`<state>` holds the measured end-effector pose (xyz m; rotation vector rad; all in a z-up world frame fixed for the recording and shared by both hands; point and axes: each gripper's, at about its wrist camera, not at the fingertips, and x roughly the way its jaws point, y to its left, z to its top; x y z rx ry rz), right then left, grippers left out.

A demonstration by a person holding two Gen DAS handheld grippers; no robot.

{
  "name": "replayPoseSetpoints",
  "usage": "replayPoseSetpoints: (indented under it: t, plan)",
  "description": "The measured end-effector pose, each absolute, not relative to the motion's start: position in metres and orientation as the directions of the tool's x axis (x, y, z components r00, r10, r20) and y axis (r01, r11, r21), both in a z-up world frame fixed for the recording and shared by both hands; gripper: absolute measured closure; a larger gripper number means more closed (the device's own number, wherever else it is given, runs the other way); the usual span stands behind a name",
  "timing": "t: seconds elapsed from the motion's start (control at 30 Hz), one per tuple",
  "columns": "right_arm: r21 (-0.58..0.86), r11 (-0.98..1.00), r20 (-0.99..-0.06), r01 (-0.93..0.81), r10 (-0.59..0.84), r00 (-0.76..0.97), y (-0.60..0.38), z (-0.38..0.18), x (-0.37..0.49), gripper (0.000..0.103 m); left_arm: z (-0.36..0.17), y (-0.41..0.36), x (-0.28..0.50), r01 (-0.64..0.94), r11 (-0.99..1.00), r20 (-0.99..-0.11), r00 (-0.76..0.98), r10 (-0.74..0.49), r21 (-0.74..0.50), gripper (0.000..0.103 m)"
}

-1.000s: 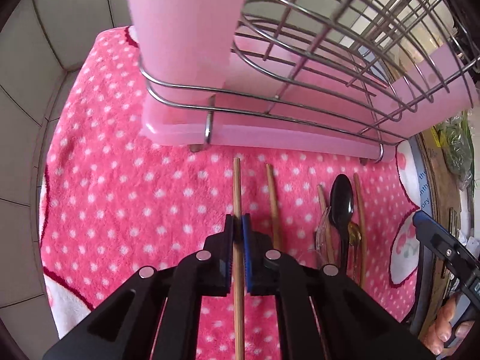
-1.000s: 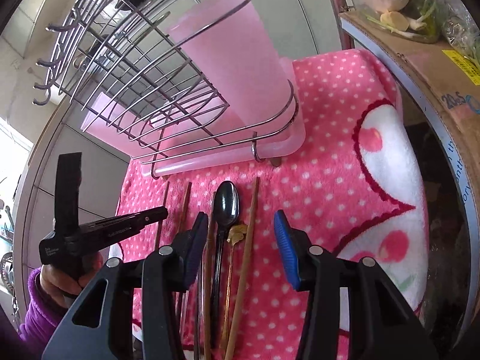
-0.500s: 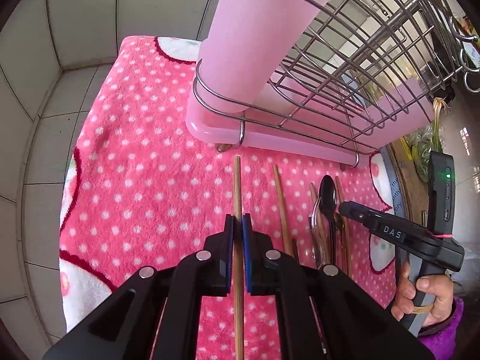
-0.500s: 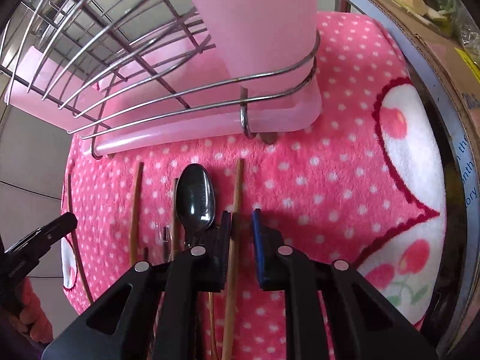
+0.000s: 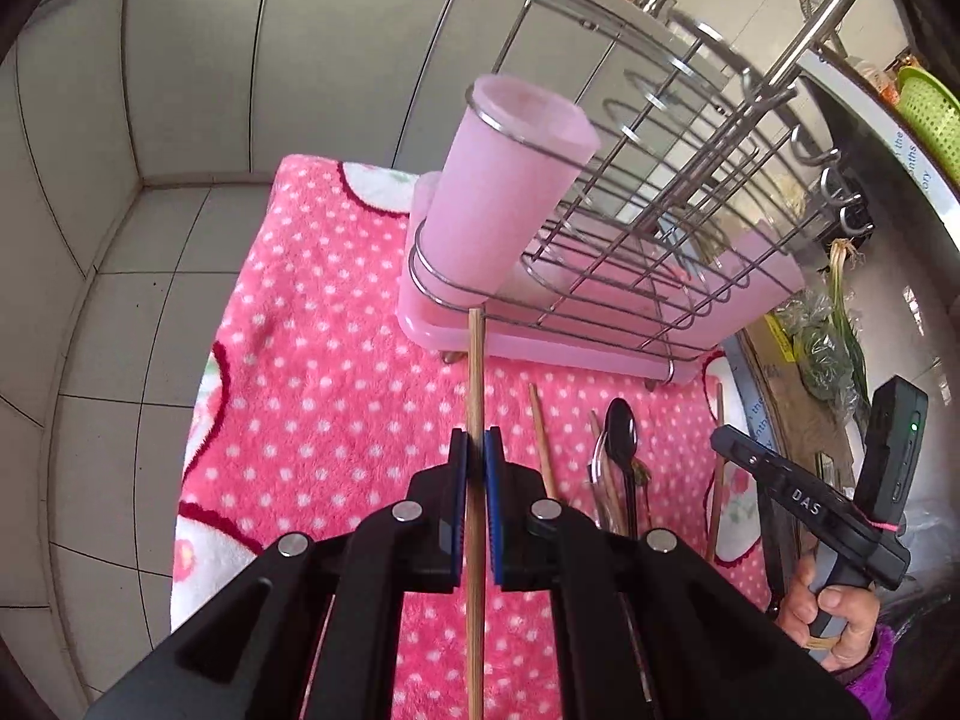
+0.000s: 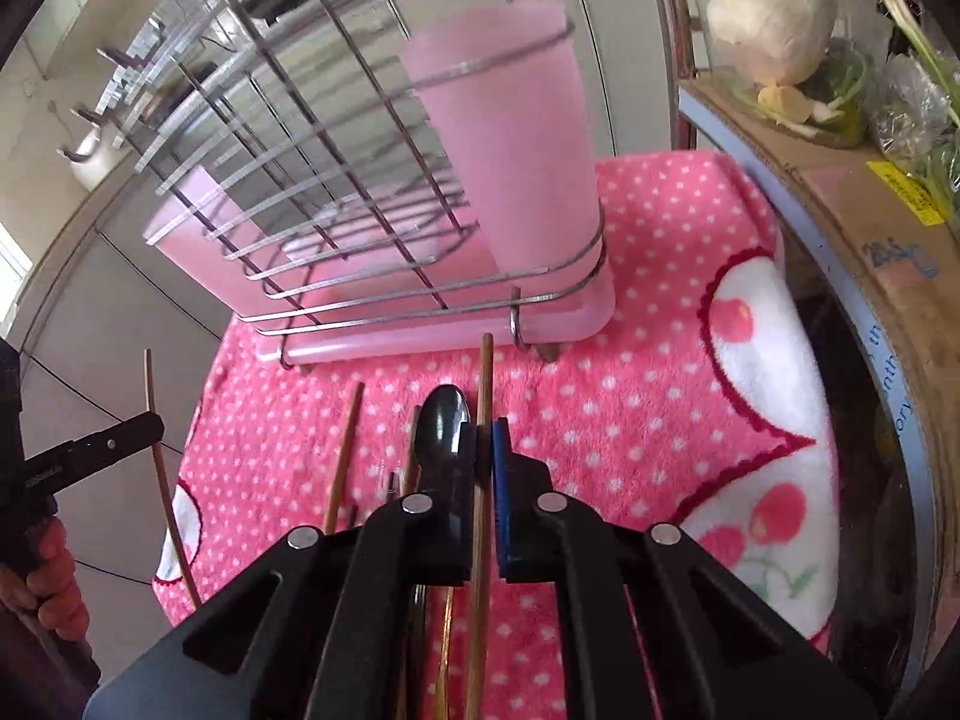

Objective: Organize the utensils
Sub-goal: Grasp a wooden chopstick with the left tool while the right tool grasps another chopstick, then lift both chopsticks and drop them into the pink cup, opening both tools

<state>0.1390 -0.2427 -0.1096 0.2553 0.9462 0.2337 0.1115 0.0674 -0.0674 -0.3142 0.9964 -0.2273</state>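
With the right gripper point(image 6: 485, 468) now closed on a second chopstick point(image 6: 483, 420) before the pink cup point(image 6: 510, 162), the left gripper point(image 5: 476, 468), pinching its own chopstick point(image 5: 474, 396), has lifted toward that cup; both appear ready for insertion.

Free room at the sides, rack blocking the middle

From the left claw point(image 5: 475, 450), the wire rack point(image 5: 630, 228) with its pink cup point(image 5: 510, 204) stands at 12 to 1 o'clock; the pink towel point(image 5: 312, 372) at 10 o'clock lies bare. At 3 o'clock the loose utensils point(image 5: 618, 456) and the right claw point(image 6: 483, 438) crowd the way. From the right claw, bare towel opens at 2 o'clock, closed at 3 by a cardboard box point(image 6: 870, 228).
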Motion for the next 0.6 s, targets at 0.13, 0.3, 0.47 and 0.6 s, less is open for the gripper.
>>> replayPoseSetpoints:
  t: [0.13,0.3,0.47,0.6]
  plan:
    - [0.280,0.950,-0.678,-0.141,0.300,0.672,-0.252,-0.073,0.111,0.097,-0.044,0.068,0.095,0.066,0.926,-0.721,0.607,-0.334,-0.373,0.098]
    - [0.266,0.947,-0.585,-0.180,0.308,0.751,-0.264,-0.038,0.086,0.097,-0.015,0.069,0.078,0.095,0.921,-0.642,0.691,-0.334,-0.378,0.098]
    - [0.295,0.934,-0.507,-0.201,0.331,0.796,-0.274,-0.011,0.080,0.097,0.021,0.069,0.068,0.120,0.924,-0.572,0.754,-0.323,-0.363,0.098]
    - [0.294,0.927,-0.449,-0.234,0.350,0.822,-0.284,0.022,0.082,0.097,0.058,0.067,0.066,0.154,0.923,-0.516,0.791,-0.330,-0.353,0.098]
